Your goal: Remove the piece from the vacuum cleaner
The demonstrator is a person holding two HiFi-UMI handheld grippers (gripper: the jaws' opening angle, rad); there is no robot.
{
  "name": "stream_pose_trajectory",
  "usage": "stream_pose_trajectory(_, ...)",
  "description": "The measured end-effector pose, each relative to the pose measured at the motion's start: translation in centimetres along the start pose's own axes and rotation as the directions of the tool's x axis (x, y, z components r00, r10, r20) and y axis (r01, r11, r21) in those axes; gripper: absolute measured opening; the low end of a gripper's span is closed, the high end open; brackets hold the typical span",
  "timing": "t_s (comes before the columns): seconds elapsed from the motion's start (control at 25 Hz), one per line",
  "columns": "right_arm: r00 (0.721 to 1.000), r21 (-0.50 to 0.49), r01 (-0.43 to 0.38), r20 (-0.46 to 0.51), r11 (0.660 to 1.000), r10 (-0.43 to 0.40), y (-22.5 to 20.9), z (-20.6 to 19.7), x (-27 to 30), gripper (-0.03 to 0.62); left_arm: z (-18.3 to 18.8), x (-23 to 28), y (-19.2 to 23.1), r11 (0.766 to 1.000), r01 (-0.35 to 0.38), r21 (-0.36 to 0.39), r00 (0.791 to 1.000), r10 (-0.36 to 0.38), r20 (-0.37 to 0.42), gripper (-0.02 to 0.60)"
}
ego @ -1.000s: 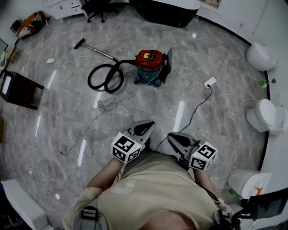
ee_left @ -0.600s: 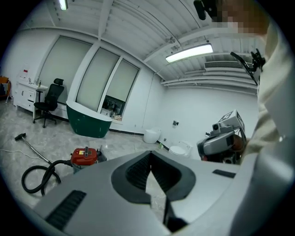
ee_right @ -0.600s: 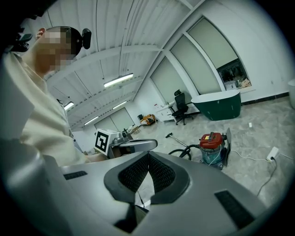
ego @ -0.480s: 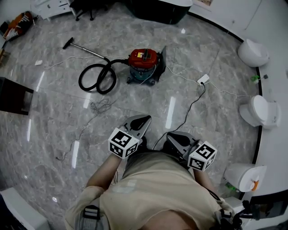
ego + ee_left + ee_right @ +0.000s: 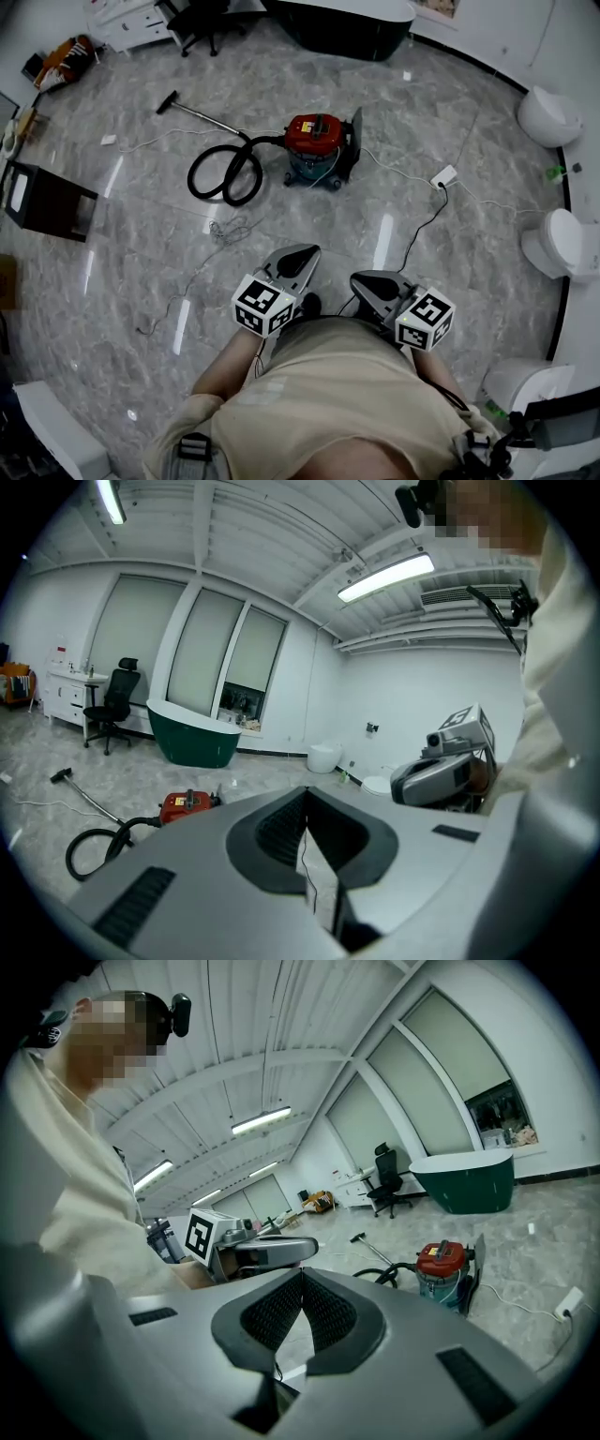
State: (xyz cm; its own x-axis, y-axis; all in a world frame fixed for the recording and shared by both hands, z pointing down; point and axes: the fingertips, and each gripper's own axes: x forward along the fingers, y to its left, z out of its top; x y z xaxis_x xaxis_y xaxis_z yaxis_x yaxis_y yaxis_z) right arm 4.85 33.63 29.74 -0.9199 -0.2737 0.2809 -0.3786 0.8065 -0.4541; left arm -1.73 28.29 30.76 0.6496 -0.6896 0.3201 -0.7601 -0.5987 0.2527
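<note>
The red and teal vacuum cleaner [image 5: 317, 142] stands on the marble floor well ahead of me. A flat dark piece [image 5: 353, 139] leans on its right side. Its black hose [image 5: 225, 174] coils to the left and runs on to a wand with a floor nozzle [image 5: 167, 101]. My left gripper [image 5: 298, 255] and right gripper [image 5: 367, 281] are held close to my body, far short of the vacuum, both shut and empty. The left gripper view shows the vacuum [image 5: 187, 805] small at the left. It stands at the right [image 5: 442, 1265] in the right gripper view.
A dark green bathtub [image 5: 347, 23] stands at the back, and white toilets [image 5: 548, 117] line the right wall. A white power strip [image 5: 442, 174] with its cable lies to the right of the vacuum. A dark box [image 5: 52, 202] sits at the left, and thin cord [image 5: 225, 230] lies loose ahead.
The head view swung to one side and back, so the vacuum sits at nearly the same spot as before. Both grippers stay shut in front of my body and drifted only slightly.
</note>
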Motion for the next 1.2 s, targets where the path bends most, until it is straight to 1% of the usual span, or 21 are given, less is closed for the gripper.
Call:
stream_pose_trajectory(0.08,1.0,0.0,-0.017,0.012,1.0,0.017,-1.4,0.4,-1.6,0.002,0.0,1.4,-0.9,0.999,-0.049,0.004,0.999,0.049,-0.01,0.005)
stream_pose_trajectory(0.16,0.999,0.007,-0.026,0.037,1.0,0.026,-2.9,1.0,-3.5,0.002,0.1,2.9,-2.2,0.997,-0.08,0.019,0.997,0.08,-0.021,0.005)
stream_pose_trajectory(0.28,0.997,0.029,-0.043,0.068,0.999,0.041,-5.0,1.5,-6.4,0.002,0.9,5.4,-5.0,0.994,-0.086,0.064,0.996,0.088,-0.031,0.005)
stream_pose_trajectory(0.4,0.995,0.048,-0.073,0.071,0.996,0.07,-6.9,1.2,-8.9,0.002,1.5,7.8,-7.7,0.989,-0.092,0.114,0.995,0.096,-0.036,0.005)
stream_pose_trajectory(0.6,0.989,0.048,-0.138,0.066,0.989,0.135,-9.0,0.9,-11.7,0.002,1.8,10.5,-10.1,0.983,-0.129,0.129,0.989,0.137,-0.057,0.005)
stream_pose_trajectory(0.72,0.982,0.054,-0.184,0.046,0.981,0.182,-9.8,0.4,-12.5,0.002,1.7,11.4,-10.8,0.978,-0.163,0.129,0.982,0.173,-0.07,0.005)
stream_pose_trajectory(0.8,0.978,0.047,-0.209,0.026,0.977,0.208,-9.7,0.1,-12.7,0.002,1.5,11.7,-11.2,0.977,-0.17,0.129,0.98,0.181,-0.081,0.005)
stream_pose_trajectory(0.92,0.975,0.025,-0.223,0.003,0.974,0.223,-9.8,-0.2,-12.8,0.002,1.3,12.2,-11.2,0.975,-0.179,0.132,0.977,0.192,-0.089,0.005)
stream_pose_trajectory(1.04,0.975,0.009,-0.222,-0.009,0.975,0.222,-9.9,-0.3,-12.8,0.002,1.7,12.8,-10.1,0.969,-0.205,0.14,0.974,0.217,-0.071,0.005)
stream_pose_trajectory(1.2,0.986,0.011,-0.162,-0.025,0.987,0.163,-10.9,-0.5,-12.3,0.002,2.0,13.5,-8.4,0.975,-0.185,0.12,0.981,0.191,-0.044,0.005)
